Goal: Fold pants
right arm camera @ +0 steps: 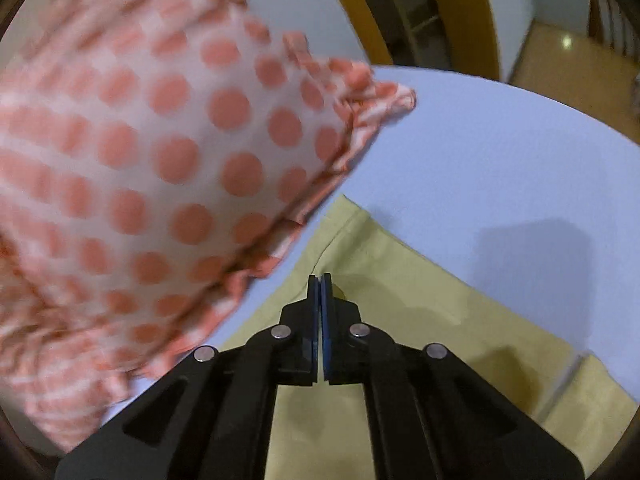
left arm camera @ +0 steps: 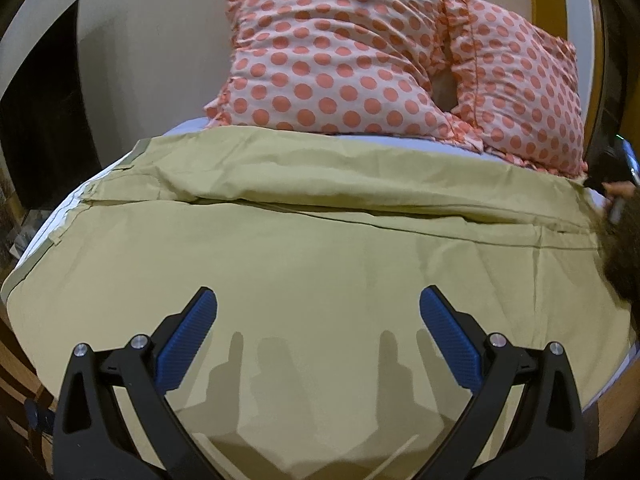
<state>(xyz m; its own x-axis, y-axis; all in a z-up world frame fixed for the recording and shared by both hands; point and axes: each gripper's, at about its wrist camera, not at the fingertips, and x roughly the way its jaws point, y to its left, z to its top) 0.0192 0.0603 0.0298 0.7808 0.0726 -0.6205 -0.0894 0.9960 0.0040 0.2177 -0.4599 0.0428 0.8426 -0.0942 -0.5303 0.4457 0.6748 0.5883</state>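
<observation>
Khaki pants [left arm camera: 320, 248] lying on bed [right arm camera: 460, 152]. Left gripper [left arm camera: 318, 312] hovering, fingers spread; right gripper [right arm camera: 320, 280] fingers pressing together, apparently pinching pants' corner. Advice: keep edges aligned while folding.

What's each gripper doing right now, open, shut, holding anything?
Left gripper: open, holding nothing, above the pants.
Right gripper: shut at the pants' edge; whether cloth is pinched cannot be told.

Count: two polka-dot pillows [left arm camera: 336, 52] [left arm camera: 524, 92] at 12 and 1 o'clock; one pair of pants [left arm camera: 312, 248]; two grippers [left arm camera: 318, 308] [right arm camera: 320, 280].
</observation>
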